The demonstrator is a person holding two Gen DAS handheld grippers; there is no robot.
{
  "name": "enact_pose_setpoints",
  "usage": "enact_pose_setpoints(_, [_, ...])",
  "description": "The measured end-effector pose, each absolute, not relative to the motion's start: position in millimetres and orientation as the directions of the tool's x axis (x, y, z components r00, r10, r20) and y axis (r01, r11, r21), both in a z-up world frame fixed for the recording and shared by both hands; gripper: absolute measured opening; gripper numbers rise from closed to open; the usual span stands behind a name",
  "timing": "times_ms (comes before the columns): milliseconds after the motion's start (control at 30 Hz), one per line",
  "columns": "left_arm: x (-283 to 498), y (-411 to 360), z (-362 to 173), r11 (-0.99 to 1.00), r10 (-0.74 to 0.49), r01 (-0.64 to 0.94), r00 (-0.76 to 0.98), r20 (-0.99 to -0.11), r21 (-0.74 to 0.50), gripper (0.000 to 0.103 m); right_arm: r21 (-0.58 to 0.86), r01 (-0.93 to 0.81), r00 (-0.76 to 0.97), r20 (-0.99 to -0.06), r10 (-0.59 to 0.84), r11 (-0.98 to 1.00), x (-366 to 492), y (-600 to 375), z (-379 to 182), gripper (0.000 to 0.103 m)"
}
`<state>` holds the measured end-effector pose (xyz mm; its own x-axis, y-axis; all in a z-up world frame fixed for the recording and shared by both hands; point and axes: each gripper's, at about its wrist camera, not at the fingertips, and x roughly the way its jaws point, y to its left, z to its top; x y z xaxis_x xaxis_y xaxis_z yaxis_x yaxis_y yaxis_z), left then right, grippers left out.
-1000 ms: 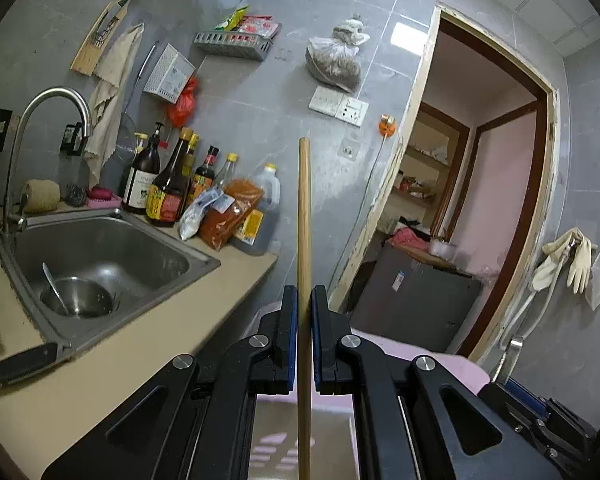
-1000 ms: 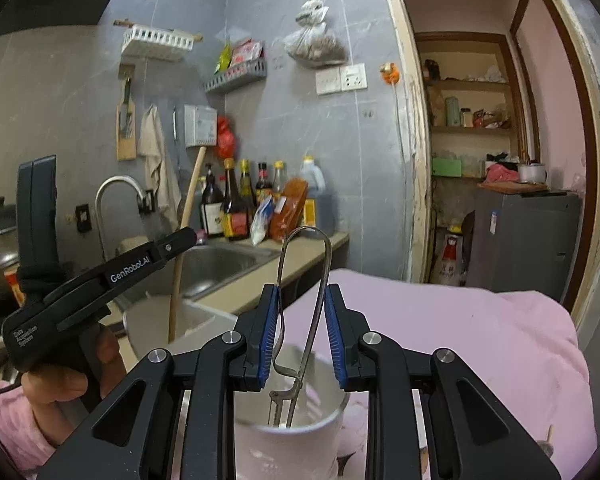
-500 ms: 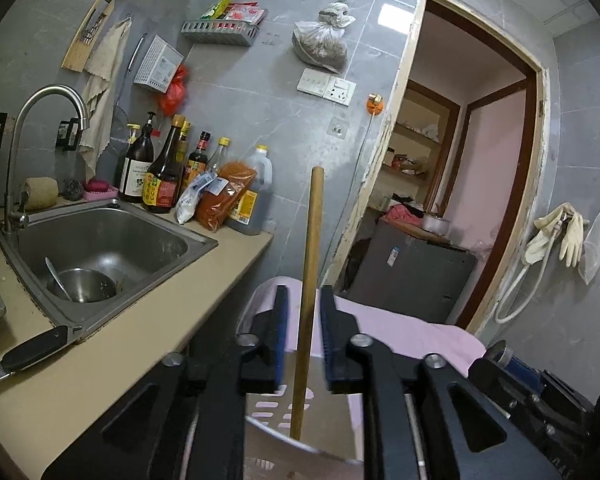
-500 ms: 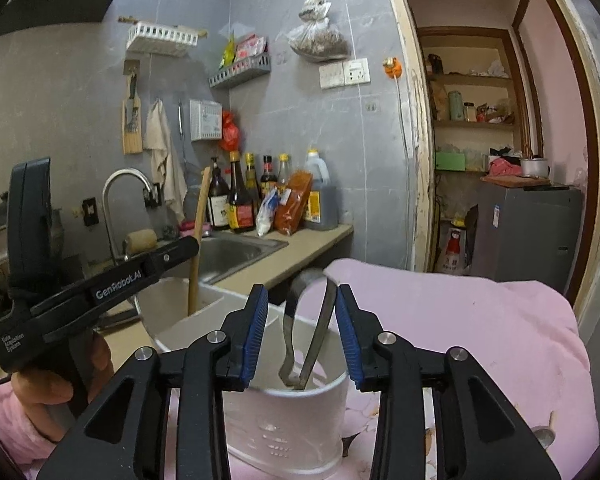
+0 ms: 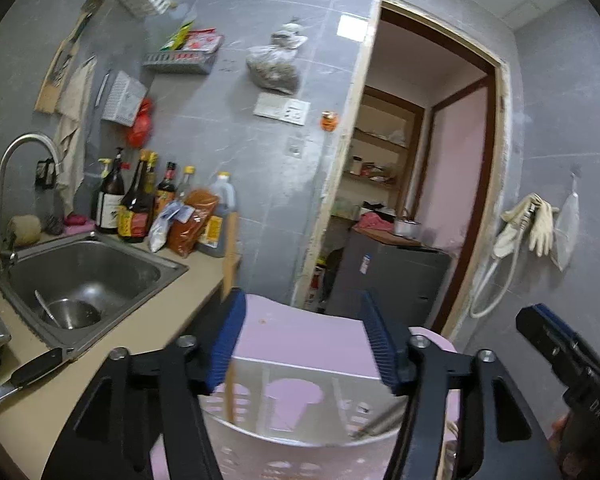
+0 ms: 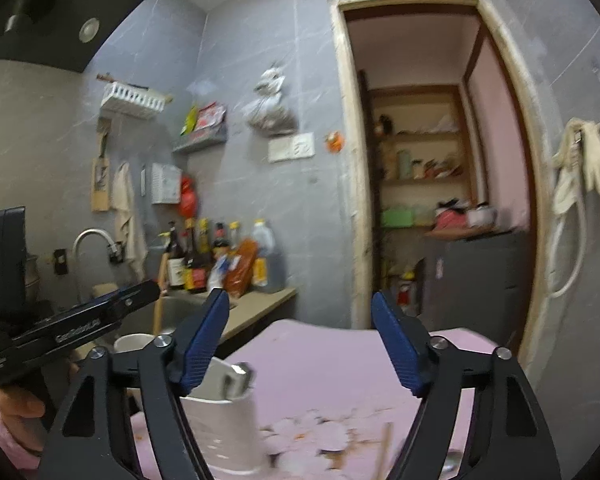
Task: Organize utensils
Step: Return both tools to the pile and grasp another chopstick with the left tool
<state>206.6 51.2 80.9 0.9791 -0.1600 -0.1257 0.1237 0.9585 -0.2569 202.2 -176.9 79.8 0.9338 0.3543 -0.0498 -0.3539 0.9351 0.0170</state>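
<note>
A white slotted utensil holder (image 5: 284, 412) stands on the pink cloth just below my left gripper (image 5: 302, 340), which is open and empty. A wooden stick (image 5: 230, 276) stands upright in the holder at its left side. My right gripper (image 6: 300, 344) is open and empty above the pink cloth. The holder shows in the right wrist view (image 6: 224, 424) at lower left, with metal tongs (image 6: 238, 376) leaning inside and the stick (image 6: 158, 304) behind. The left gripper's body (image 6: 72, 324) shows at the left there. A wooden utensil end (image 6: 384, 452) lies on the cloth.
A steel sink (image 5: 84, 276) with a bowl and spoon is at the left, with a tap (image 5: 8, 184) and sauce bottles (image 5: 140, 204) behind. A black-handled knife (image 5: 24, 372) lies on the counter. A doorway (image 5: 412, 200) opens ahead.
Both grippers opened wide and drew back upward. The left let go of the wooden stick, the right let go of the tongs; both now rest in the holder.
</note>
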Motion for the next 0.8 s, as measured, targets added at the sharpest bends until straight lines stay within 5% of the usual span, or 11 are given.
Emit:
enact_pose_setpoints(267, [194.9,12.7,79.0,0.951,-0.251,0.220,0.959,-0.129,-0.219,0.091,0.008,-0.261,0.965,-0.039,0.261,0.965,180.6,-220.5,78.3,0.099])
enact_pose_setpoints(800, [188.0,-66.6,43.2,0.918,-0.397,0.367,0.872,-0.286,-0.152,0.097,0.015,-0.134,0.960,-0.248,0.133,0.991,176.9,-298.8,35.8,0.103])
